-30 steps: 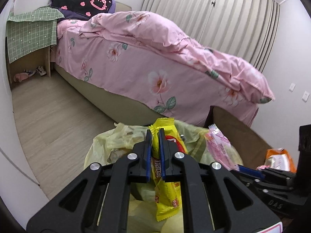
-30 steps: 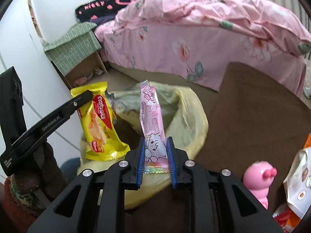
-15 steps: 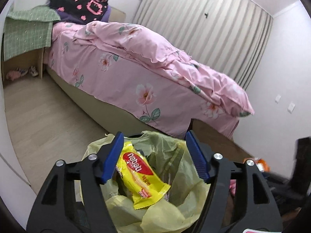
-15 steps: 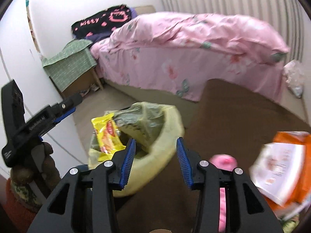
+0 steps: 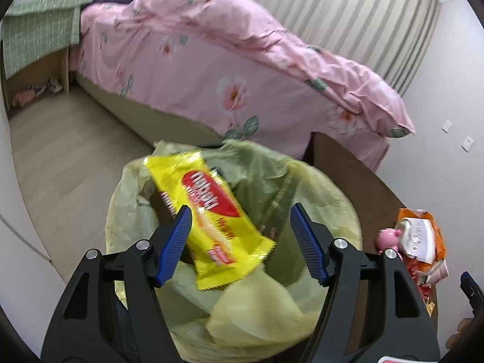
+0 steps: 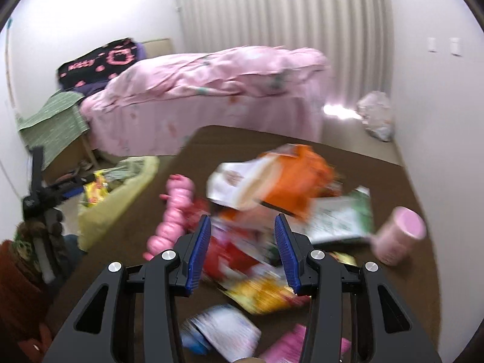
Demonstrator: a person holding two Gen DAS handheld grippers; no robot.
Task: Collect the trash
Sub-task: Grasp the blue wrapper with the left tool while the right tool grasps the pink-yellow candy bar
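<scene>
Bedroom: a bed (image 5: 242,69) with a pink floral quilt runs across the background, pleated curtains (image 5: 348,21) behind it, pale wood floor (image 5: 60,157) at 9 o'clock in the left wrist view. A brown desk (image 6: 378,175) carries the litter. Left tool (image 5: 239,242): jaws wide apart, gripping nothing, positioned over the mouth of a trash bin lined with a yellow-green bag (image 5: 317,199). A yellow snack wrapper (image 5: 208,214) with a red label lies tilted in the bag opening, seen between the blue pads; it appears slightly blurred, and contact with the left pad cannot be confirmed. Right tool (image 6: 240,251): jaws also apart and empty, aimed at a heap of wrappers on the desk; this view is heavily motion-blurred. In the heap: an orange-and-white packet (image 6: 272,181) at 12 o'clock from the tool, a pink toy figure (image 6: 175,211) at 10 o'clock, a green-and-white packet (image 6: 341,214) at 2 o'clock, a red wrapper (image 6: 230,254) between the pads, a yellow wrapper (image 6: 263,296) just below. A pink cup (image 6: 399,236) lies on its side at 3 o'clock, apart from the heap. The bin sits off the desk's left edge, at 9 o'clock in the right wrist view.
</scene>
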